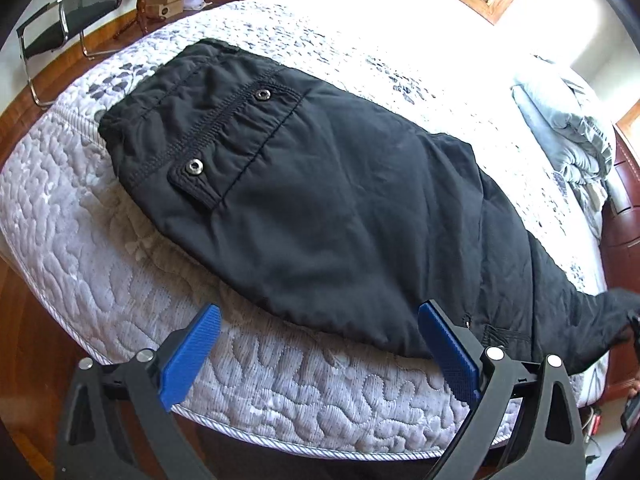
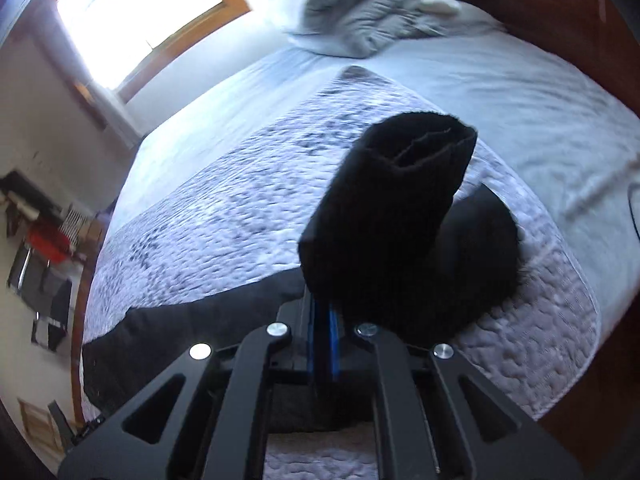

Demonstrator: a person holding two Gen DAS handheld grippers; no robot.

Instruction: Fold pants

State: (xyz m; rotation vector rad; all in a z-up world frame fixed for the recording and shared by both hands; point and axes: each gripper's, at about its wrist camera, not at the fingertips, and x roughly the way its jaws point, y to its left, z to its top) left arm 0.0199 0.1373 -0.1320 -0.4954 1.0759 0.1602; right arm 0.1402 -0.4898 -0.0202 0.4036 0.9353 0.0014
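Observation:
Black pants (image 1: 320, 200) lie folded lengthwise on a quilted mattress (image 1: 120, 248), waistband with two metal snaps at the far left, legs running off to the right. My left gripper (image 1: 320, 328) is open with blue pads, hovering just in front of the pants' near edge, holding nothing. My right gripper (image 2: 325, 312) is shut on the leg cuffs of the pants (image 2: 384, 216) and holds them lifted above the mattress (image 2: 224, 216); the cuff openings point away from the camera. The rest of the legs trail down onto the bed.
A crumpled grey duvet (image 1: 568, 128) lies at the head of the bed, also in the right wrist view (image 2: 368, 16). A black chair (image 1: 68, 12) and boxes stand on the wooden floor beyond the bed. Wooden bed frame (image 2: 560, 12) runs along the right.

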